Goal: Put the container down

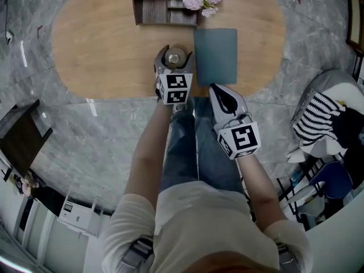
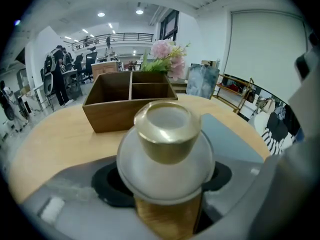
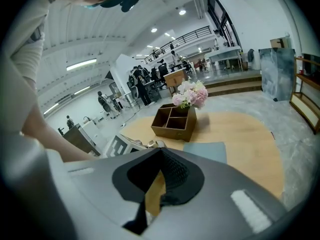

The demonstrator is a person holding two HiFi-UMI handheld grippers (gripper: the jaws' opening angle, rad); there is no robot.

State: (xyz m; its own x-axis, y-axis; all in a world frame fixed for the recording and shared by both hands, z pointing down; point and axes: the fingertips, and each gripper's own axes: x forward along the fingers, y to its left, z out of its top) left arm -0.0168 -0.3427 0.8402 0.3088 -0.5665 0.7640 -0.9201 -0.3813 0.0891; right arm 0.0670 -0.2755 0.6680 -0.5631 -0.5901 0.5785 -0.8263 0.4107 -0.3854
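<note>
Left tongs point(image 1: 174, 57) clamp the frosted gold-capped jar point(image 2: 166, 149) round its belly at the desk point(image 1: 96, 44) edge, right tongs point(image 1: 222, 94) closed and empty; we judge it slick, breakable.

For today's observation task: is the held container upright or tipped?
Upright: the container shows its gold cap on top, gripped by the left gripper.
</note>
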